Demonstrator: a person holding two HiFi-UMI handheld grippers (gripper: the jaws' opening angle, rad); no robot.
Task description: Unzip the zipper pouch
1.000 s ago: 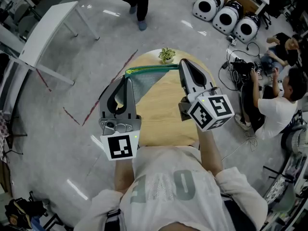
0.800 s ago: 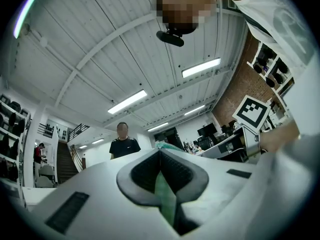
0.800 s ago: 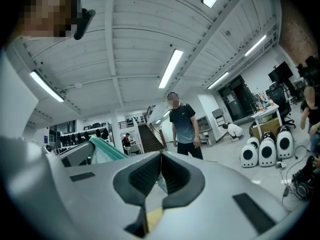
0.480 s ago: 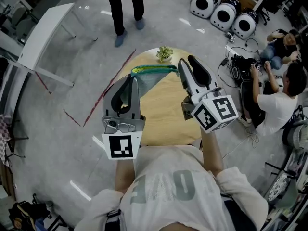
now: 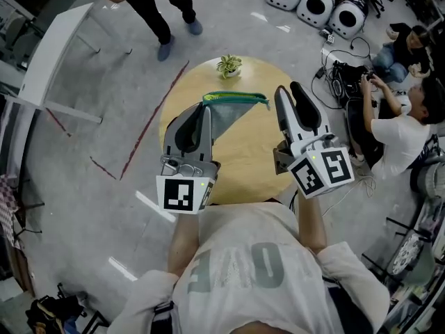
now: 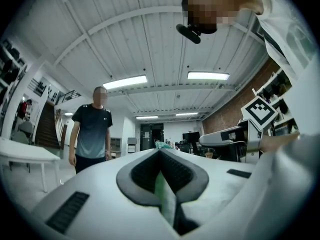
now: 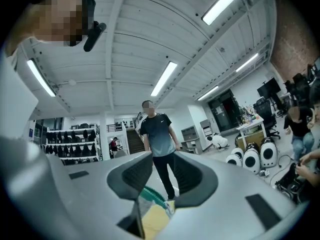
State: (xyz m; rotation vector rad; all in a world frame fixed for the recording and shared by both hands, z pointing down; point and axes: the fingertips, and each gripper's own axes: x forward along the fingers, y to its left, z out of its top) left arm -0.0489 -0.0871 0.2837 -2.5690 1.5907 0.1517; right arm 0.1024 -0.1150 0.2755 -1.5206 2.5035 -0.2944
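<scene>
**Head count over the round table: ones, twos and a three**

One round wooden table (image 5: 243,155) carries one zipper pouch (image 5: 226,110) and one potted plant (image 5: 228,65). There are two grippers, each with one of the two marker cubes (image 5: 183,193). The left gripper (image 5: 204,113) is clamped on the pouch. The right gripper (image 5: 290,92) has its jaws opening, with the pouch's zipper end showing between them. On the floor are three white pod-shaped units (image 5: 316,5) and one white rectangular table (image 5: 52,51). There are four people: one wearer (image 5: 257,270), one standing person (image 5: 149,2) and two seated people (image 5: 396,127).
</scene>
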